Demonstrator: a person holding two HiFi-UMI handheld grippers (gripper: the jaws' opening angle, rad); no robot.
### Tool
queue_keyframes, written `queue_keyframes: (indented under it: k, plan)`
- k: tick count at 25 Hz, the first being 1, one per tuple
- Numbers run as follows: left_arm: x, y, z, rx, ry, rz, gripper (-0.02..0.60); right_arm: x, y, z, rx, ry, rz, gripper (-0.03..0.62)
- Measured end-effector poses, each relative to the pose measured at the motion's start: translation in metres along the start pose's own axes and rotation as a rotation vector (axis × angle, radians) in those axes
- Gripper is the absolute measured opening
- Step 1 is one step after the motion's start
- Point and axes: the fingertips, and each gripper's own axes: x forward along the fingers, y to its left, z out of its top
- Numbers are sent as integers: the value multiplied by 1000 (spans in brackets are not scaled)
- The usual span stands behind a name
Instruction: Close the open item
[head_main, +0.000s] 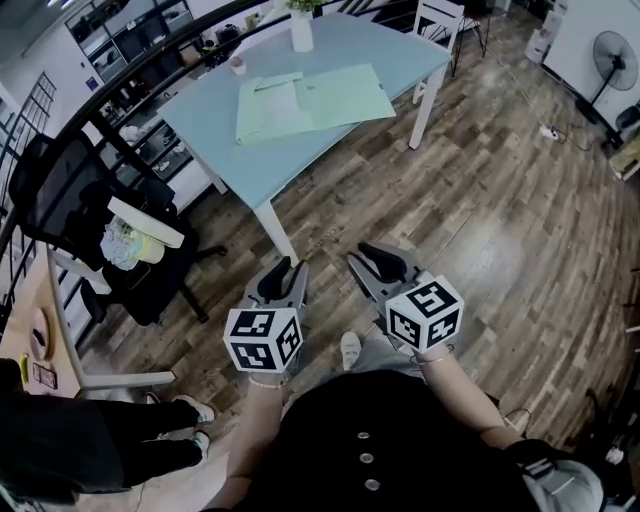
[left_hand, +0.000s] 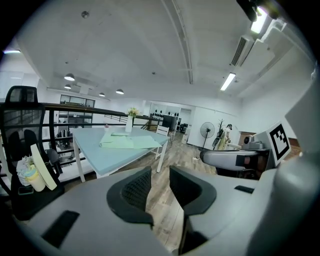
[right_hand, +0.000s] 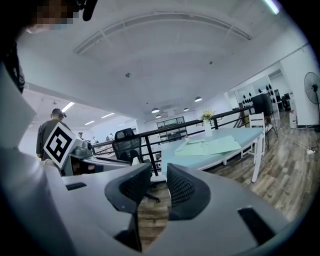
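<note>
Blue table (head_main: 210, 130) (open folder (head_main: 310, 100)), left gripper (left_hand: 160, 172), right gripper (right_hand: 159, 170); fingers (left_hand: 132, 192) apart, empty

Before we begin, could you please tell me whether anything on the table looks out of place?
Only the green folder lies spread open on the blue table; the vase beside it stands upright, and nothing looks spilled or damaged.

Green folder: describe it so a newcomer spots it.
Find the light-blue table with white legs. On its middle lies the green folder, spread open. Unlike the upright white vase and small cup nearby, it is flat and pale green.
</note>
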Motion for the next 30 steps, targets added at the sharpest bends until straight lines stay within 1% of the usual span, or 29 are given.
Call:
queue_keyframes:
  k: [6, 14, 17, 23, 30]
  plan:
    - [42, 5, 17, -4, 1, -5, 121, 21, -37, 9, 7, 1, -6, 98]
    - [68, 11, 22, -16, 23, -13, 123, 34, -63, 10, 34, 14, -24, 100]
    - [78, 16, 25, -19, 20, -20, 123, 39, -70, 10, 38, 14, -35, 101]
    - [104, 33, 33, -27, 29, -34, 121, 59, -87, 11, 47, 29, -60, 104]
    - [151, 63, 52, -26, 44, -63, 121, 100, -117, 21, 55, 42, -93, 110]
